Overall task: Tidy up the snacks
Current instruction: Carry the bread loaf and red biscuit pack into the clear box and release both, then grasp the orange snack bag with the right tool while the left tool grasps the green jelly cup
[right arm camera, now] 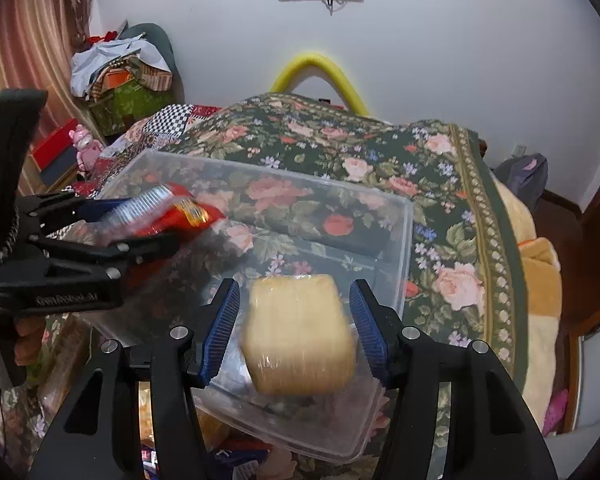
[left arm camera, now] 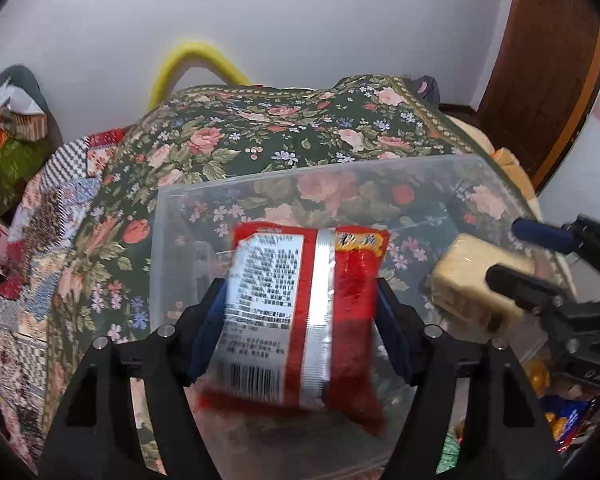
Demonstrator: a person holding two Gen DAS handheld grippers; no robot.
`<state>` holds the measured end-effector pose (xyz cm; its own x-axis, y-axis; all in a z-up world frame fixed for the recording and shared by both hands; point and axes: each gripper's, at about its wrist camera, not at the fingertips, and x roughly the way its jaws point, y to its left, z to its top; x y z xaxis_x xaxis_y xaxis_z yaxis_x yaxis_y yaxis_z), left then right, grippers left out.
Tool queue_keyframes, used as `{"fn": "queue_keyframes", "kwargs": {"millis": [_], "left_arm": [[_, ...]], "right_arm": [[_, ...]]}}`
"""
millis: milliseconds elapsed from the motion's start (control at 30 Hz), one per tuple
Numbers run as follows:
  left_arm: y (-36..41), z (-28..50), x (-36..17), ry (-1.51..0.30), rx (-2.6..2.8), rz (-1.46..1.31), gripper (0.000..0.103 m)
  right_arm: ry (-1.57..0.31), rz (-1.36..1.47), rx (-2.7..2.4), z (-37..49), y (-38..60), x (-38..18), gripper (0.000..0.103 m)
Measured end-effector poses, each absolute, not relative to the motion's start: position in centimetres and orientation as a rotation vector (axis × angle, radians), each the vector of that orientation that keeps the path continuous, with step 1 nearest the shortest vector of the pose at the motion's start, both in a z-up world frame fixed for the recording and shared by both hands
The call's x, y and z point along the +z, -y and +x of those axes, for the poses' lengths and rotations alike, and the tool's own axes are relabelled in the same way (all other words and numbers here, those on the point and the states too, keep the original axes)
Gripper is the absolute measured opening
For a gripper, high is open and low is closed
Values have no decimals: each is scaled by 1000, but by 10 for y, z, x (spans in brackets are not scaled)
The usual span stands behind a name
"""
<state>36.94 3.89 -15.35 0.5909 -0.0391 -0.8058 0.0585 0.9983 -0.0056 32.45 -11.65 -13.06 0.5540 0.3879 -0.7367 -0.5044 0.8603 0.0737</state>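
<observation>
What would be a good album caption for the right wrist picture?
Right gripper carries a wrapped yellow cake over a clear plastic bin on a floral cloth.

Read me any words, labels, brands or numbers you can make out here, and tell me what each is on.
Red snack packet in the left claw: printed text block and barcode, too blurred to read.
Right claw body: "OAS", partly cut off.
Left claw body, seen from the right wrist: embossed lettering, unreadable.
Wrapped yellow cake in the right claw: no text visible.

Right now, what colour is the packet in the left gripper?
Red, with a silver seam strip and white printed label, on the snack packet; shows best in the left wrist view.
</observation>
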Motion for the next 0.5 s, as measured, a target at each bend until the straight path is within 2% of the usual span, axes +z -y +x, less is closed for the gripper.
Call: {"fn": "queue_keyframes", "kwargs": {"millis": [500], "left_arm": [[-55, 292, -90, -811, -62, 8, 75]], "right_arm": [[-753, -109, 497, 283, 161, -93, 61]]}}
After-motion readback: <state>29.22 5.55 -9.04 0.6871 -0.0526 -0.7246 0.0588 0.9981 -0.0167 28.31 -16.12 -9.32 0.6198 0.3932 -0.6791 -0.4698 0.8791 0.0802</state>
